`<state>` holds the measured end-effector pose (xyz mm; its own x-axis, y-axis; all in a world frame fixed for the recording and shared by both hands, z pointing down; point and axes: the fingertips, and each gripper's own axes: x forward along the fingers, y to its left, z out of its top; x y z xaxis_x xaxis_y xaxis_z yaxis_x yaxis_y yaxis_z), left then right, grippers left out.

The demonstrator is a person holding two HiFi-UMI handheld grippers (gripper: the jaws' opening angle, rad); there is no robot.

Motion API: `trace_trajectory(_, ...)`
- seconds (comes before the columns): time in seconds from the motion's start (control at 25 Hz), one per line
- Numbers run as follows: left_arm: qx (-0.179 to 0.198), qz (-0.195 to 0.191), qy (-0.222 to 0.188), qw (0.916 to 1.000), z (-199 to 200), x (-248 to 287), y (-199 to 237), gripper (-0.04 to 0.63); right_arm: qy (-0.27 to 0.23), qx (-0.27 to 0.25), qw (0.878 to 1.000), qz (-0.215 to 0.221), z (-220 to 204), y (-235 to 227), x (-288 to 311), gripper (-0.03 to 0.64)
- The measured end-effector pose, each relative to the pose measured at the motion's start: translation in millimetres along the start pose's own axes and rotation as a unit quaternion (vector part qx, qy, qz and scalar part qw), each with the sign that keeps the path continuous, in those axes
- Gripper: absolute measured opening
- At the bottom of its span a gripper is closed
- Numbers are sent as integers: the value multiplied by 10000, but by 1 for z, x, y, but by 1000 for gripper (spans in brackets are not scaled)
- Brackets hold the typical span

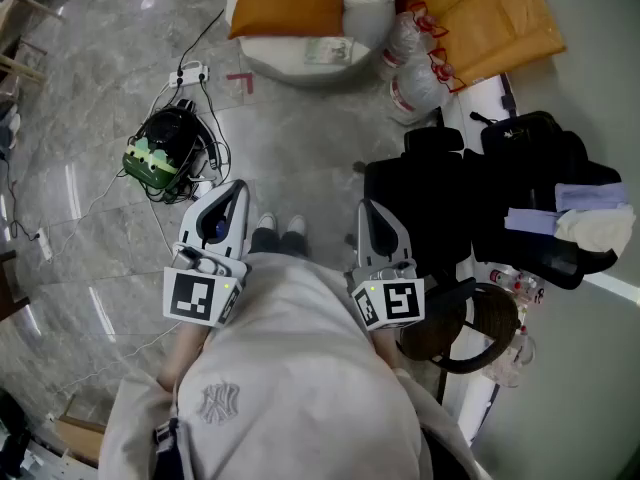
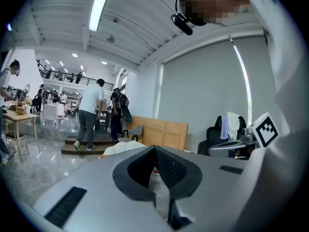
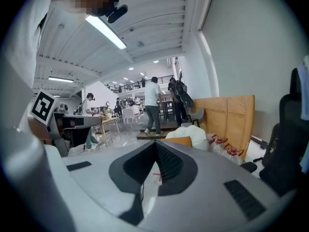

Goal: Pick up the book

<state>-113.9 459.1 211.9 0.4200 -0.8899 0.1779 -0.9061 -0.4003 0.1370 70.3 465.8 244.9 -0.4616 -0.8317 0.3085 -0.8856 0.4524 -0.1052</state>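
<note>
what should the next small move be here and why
Probably a step forward toward the white cushion: a flat, book-like thing lies on it, though it is too small to be sure. The left claw and right claw are both shut and empty, held far back from it.
</note>
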Motion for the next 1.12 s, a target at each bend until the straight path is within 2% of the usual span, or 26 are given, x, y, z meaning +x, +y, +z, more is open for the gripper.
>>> trace_trajectory(0.56, 5, 20, 5, 10000, 2, 2, -17, 9, -14, 43, 9999, -96, -1, -15, -17, 17)
trace_trajectory(0.92, -136, 135, 95, 9998, -8, 11, -35, 9, -237, 160, 9995, 107, -1, -36, -32, 17)
trace_trajectory(1.12, -187, 152, -17, 9997, -8, 19, -52, 9, -295, 204, 9992, 194, -3, -52, -40, 17)
